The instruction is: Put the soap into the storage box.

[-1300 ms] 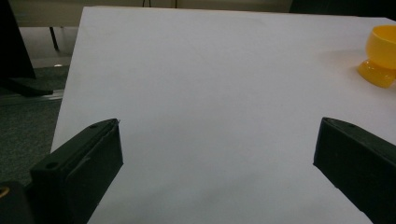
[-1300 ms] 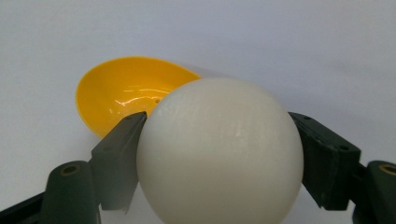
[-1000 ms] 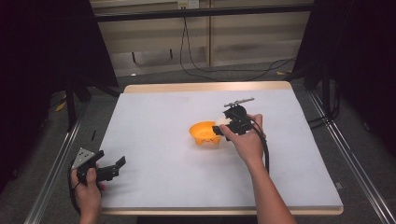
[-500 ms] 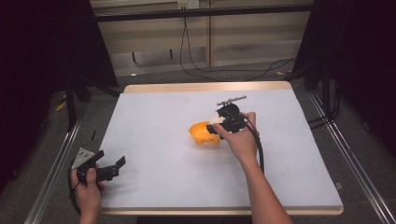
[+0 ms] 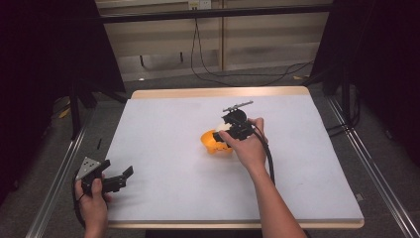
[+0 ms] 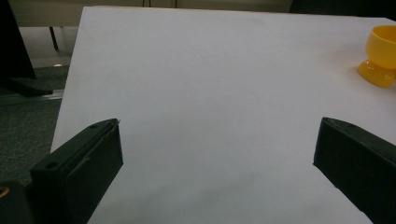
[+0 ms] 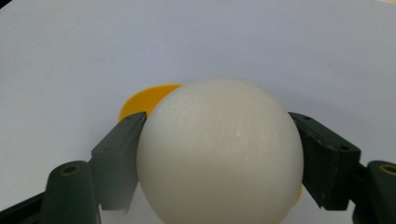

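Note:
A white egg-shaped ball (image 7: pixel 219 149) is clamped between the jaws of my right gripper (image 7: pixel 217 122). In the high view the ball (image 5: pixel 223 127) hangs just over a yellow cup (image 5: pixel 212 143) near the table's middle, and my right gripper (image 5: pixel 225 133) covers the cup's right side. Behind the ball, the cup's yellow rim (image 7: pixel 140 100) peeks out. My left gripper (image 5: pixel 125 178) rests open at the table's front left corner, far from the cup. Nothing lies between its wide-apart jaws (image 6: pixel 218 126), and the cup (image 6: pixel 380 56) shows far off at the upper right.
The white table top (image 5: pixel 163 129) has wooden edges at front and back. Metal rails (image 5: pixel 54 183) run along both sides on the floor. Cables (image 5: pixel 213 74) trail on the floor behind the table.
My right gripper has carried the white ball leftward, from beside the yellow cup to over it. The left gripper has stayed put.

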`<state>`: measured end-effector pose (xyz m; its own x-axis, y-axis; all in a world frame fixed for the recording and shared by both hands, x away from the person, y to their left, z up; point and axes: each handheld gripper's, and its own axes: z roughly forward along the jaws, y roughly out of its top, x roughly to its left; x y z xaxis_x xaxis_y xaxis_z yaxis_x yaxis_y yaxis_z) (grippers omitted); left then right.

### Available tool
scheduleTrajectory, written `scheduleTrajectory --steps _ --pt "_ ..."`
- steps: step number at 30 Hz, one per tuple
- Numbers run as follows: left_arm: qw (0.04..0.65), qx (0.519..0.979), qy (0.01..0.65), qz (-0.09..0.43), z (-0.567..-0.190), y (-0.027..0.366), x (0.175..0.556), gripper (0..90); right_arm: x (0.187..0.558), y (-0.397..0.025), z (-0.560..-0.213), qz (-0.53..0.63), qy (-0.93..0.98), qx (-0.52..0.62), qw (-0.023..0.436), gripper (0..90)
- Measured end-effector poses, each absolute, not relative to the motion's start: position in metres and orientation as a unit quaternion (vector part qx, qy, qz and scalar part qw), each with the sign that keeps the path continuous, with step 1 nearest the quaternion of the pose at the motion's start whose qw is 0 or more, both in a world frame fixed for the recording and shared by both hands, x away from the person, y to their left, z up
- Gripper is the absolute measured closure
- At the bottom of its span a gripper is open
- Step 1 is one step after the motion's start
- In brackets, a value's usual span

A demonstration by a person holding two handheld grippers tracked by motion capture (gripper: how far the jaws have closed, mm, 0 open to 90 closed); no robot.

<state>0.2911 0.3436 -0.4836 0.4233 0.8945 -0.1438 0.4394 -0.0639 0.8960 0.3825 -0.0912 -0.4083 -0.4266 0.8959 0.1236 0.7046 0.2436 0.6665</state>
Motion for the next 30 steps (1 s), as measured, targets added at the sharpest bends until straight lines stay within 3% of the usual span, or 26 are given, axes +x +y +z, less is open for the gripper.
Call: scheduleTrajectory --steps 30 --pt "0.485 0.69 0.483 0.234 -0.484 0.344 0.291 1.1 0.394 -0.072 -0.429 0.297 0.783 0.528 0.143 24.0"
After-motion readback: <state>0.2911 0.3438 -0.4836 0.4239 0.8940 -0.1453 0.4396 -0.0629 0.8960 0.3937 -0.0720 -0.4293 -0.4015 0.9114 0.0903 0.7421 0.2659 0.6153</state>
